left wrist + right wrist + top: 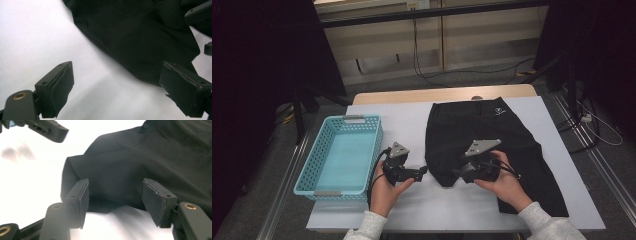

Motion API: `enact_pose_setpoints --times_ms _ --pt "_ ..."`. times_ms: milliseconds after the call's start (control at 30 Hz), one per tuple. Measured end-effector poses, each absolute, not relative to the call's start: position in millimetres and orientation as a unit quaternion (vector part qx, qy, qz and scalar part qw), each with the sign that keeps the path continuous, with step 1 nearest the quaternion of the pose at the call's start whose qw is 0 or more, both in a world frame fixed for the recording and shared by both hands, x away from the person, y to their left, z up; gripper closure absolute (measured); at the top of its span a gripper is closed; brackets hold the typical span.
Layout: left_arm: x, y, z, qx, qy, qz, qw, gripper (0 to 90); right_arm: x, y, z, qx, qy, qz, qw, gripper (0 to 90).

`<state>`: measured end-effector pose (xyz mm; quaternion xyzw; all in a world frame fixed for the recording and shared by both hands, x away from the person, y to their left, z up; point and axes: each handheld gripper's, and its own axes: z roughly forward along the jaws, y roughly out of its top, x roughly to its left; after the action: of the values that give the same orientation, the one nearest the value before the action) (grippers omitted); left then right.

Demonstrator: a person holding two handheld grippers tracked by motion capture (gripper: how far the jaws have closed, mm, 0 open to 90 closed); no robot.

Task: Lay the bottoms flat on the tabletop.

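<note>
Both claws gape, nothing gripped. Right claw straddles the black shorts' hem; a shallow bite risks slipping. Left claw over bare counter.

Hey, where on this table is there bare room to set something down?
A free strip of white table lies between the blue basket and the black shorts, and another runs along the near edge. The basket itself holds nothing. It is crowded at the shorts' near leg hem, where the left gripper and right gripper meet.
</note>
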<state>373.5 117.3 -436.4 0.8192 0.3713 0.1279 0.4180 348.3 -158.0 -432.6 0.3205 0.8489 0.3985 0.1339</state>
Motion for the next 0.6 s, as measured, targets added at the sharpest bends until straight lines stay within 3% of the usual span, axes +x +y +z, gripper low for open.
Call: enact_pose_setpoints --times_ms 167,267,300,367,467,600 --pt "373 114 -440 0.823 0.367 0.125 0.415 12.2 345 -148 -436 0.299 0.860 0.391 0.138 41.3" --pt "374 115 -441 0.825 0.367 0.125 0.411 12.2 348 -144 -442 0.292 0.869 0.373 0.140 47.9" --pt "374 115 -441 0.828 0.365 0.123 0.408 12.2 349 -142 -444 0.287 0.874 0.363 0.147 51.7" --pt "374 115 -442 0.828 0.364 0.122 0.409 12.2 351 -142 -445 0.293 0.874 0.347 0.170 71.4" --pt "373 114 -443 0.828 0.363 0.124 0.409 12.2 360 -148 -443 0.298 0.869 0.360 0.163 88.1" --pt "372 110 -443 0.830 0.360 0.122 0.409 12.3 373 -155 -432 0.311 0.852 0.389 0.160 88.6"
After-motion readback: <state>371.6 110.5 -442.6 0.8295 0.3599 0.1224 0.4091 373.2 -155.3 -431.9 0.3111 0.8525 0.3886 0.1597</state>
